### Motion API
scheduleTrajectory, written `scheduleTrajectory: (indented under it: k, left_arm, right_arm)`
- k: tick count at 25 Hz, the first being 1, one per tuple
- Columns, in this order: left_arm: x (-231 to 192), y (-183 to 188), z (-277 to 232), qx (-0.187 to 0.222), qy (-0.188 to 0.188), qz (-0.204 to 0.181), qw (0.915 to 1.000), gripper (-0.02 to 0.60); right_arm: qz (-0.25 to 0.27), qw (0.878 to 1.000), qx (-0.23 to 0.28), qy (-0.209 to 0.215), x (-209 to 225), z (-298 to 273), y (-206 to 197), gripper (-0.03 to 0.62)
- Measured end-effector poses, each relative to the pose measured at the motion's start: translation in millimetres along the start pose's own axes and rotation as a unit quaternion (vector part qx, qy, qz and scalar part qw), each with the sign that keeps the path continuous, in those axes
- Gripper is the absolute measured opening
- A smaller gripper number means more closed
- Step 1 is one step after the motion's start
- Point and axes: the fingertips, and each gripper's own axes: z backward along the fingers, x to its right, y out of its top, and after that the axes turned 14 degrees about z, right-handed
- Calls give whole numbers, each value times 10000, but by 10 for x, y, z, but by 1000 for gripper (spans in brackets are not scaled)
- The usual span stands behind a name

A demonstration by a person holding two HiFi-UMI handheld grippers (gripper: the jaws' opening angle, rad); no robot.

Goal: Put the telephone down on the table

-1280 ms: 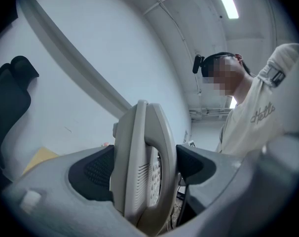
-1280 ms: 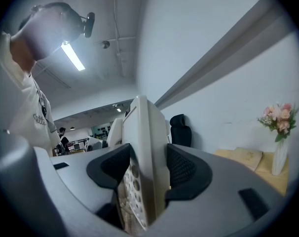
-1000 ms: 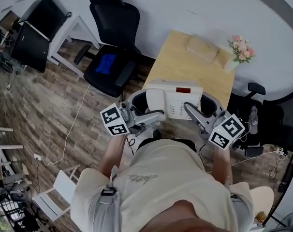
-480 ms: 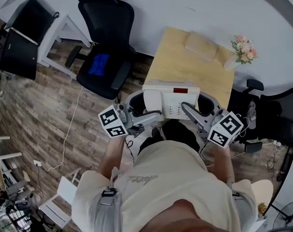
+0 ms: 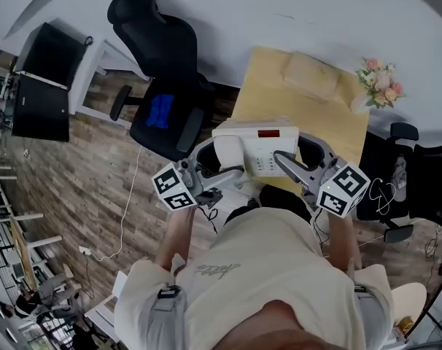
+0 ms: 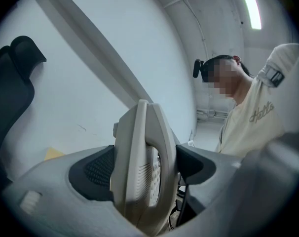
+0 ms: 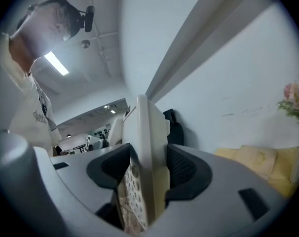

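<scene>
cream desk telephone [image 5: 259, 146] held in the air by the near edge of a wooden counter [image 5: 279, 93], left gripper [image 5: 219, 159] and right gripper [image 5: 303, 159] each clamped on one end. set too near that edge, or released unevenly, it could tip off.

We record the table [image 5: 272, 97] bare across its middle and left side. Over its near end the telephone [image 5: 256, 146] hangs clamped by the left gripper [image 5: 225, 157] and right gripper [image 5: 297, 157]. At the far end we note a beige cushion [image 5: 312, 75], flowers [image 5: 381, 82] at the right corner; a black chair [image 5: 163, 64] stands near the left side.
</scene>
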Motion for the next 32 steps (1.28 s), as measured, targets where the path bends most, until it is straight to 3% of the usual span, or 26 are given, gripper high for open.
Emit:
scheduleTrajectory:
  k: [8,15,21,32]
  left_arm:
    - [-395,179,-799,-419,-103,-97,9990,380]
    - [-649,117,-1235,-855,-372,97,9956,380]
    - [-833,6,-1343,-991,-574,478,9923,380]
    - [-1322,-135,-1301,-1709,-834,960,9771,382]
  right_arm:
    - [-318,9983,393,-298,842,180,5,218]
    - [-656,9945,368,-722,1232,362,-139,218]
    - [-895,9898,216,-1089,1341,414,-310,218]
    - [-1433,9759,-301,-1620,1449,191,-688,218]
